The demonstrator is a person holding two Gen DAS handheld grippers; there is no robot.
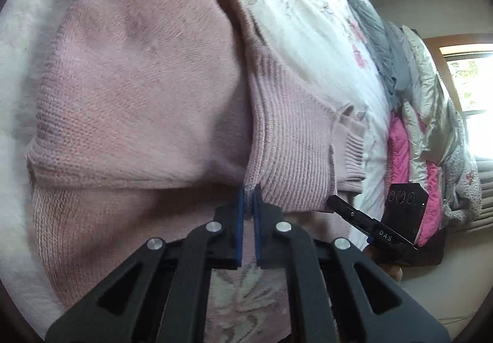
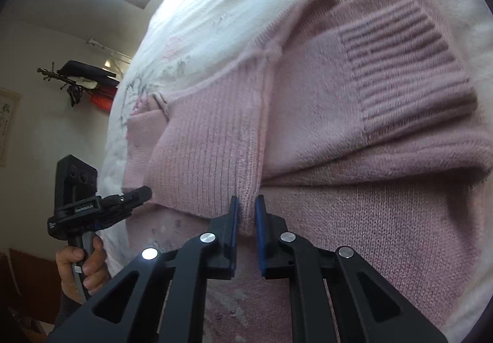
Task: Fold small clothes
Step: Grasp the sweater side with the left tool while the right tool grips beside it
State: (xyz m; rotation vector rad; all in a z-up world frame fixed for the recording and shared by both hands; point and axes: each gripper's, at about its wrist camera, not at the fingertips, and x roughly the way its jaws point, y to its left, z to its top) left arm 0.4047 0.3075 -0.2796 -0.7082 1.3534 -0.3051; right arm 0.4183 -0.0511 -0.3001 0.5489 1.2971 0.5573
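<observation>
- Left wrist view: the pink knit sweater (image 1: pixel 138 90) lies on a white floral bedspread (image 1: pixel 308 35); the left gripper (image 1: pixel 247 207) has its blue pads nearly closed, pinching the sweater's ribbed hem (image 1: pixel 289 152).
- Right wrist view: the right gripper (image 2: pixel 246 213) likewise nips the ribbed hem (image 2: pixel 209 158), jaws only slightly apart, beside the sweater's ribbed cuff (image 2: pixel 400 66).
- Judgement: the knit looks soft, light and stretchy, likely to sag between grips; the thick ribbing gives the firmest hold.

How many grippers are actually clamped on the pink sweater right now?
2. The left gripper pinches the pink sweater at its ribbed hem edge; the right gripper pinches the same ribbed hem, near the cuffed sleeve folded across the body.
</observation>
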